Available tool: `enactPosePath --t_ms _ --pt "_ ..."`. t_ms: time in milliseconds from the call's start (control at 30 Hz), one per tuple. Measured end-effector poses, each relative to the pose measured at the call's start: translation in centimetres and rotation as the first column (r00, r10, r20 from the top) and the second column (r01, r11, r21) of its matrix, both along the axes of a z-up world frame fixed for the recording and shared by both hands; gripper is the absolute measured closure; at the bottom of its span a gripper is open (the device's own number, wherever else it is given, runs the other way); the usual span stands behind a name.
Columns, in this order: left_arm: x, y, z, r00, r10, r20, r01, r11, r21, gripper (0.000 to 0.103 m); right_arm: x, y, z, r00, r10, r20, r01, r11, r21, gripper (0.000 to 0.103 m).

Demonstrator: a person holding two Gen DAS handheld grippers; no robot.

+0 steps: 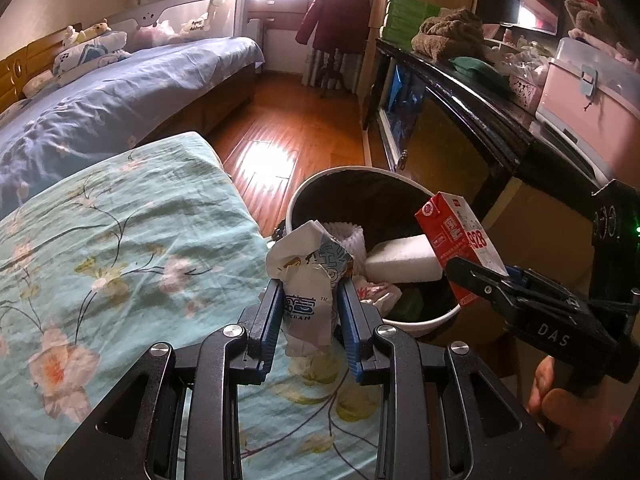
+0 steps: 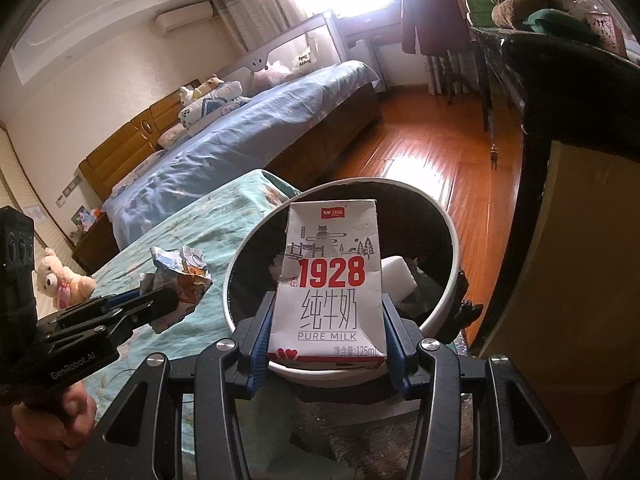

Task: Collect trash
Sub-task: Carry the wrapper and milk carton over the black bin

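Your left gripper [image 1: 307, 300] is clenched on a crumpled wrapper [image 1: 310, 272], its blue pads [image 1: 273, 312] pressing the paper from both sides with only a narrow gap between them. The wrapper sticks up out of the jaws at lower centre of the left wrist view, hanging over the edge of the floral bedspread [image 1: 112, 240] and just beside the white rim of the trash bin [image 1: 296, 200]. In the right wrist view the same gripper [image 2: 160, 304] reaches in from the lower left with the wrapper [image 2: 182, 276] bunched at its tip, left of the bin and over the bedspread [image 2: 216, 220].

Your right gripper [image 2: 326, 344] grasps a small milk carton [image 2: 332, 280], jaws about half spread and pads flat against its two narrow sides near the bottom. The carton stands upright in the middle of that view, its front printed "1928" and "PURE MILK", and it is held over the near part of the bin [image 2: 448, 216]. From the left wrist view you see this gripper [image 1: 476, 276] coming in from the right, the carton [image 1: 456, 240] tilted above the bin's right rim.

Inside the bin lie a white foam block [image 1: 400, 258] and some crumpled paper [image 1: 376, 292].
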State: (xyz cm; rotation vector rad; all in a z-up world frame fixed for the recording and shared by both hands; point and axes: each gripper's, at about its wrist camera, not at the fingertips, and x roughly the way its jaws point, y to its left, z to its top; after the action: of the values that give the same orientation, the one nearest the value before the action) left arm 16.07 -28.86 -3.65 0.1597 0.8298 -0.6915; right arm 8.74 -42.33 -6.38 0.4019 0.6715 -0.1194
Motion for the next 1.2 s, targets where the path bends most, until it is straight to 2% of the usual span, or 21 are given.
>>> enactPosePath --t_ms 1200 --pt "2.3 -4.1 -0.3 1.0 -0.021 -0.018 0.022 0.999 0.031 0.076 1.3 -2.1 -0.3 1.0 -0.007 -0.028 0.006 1.0 -0.014 0.054"
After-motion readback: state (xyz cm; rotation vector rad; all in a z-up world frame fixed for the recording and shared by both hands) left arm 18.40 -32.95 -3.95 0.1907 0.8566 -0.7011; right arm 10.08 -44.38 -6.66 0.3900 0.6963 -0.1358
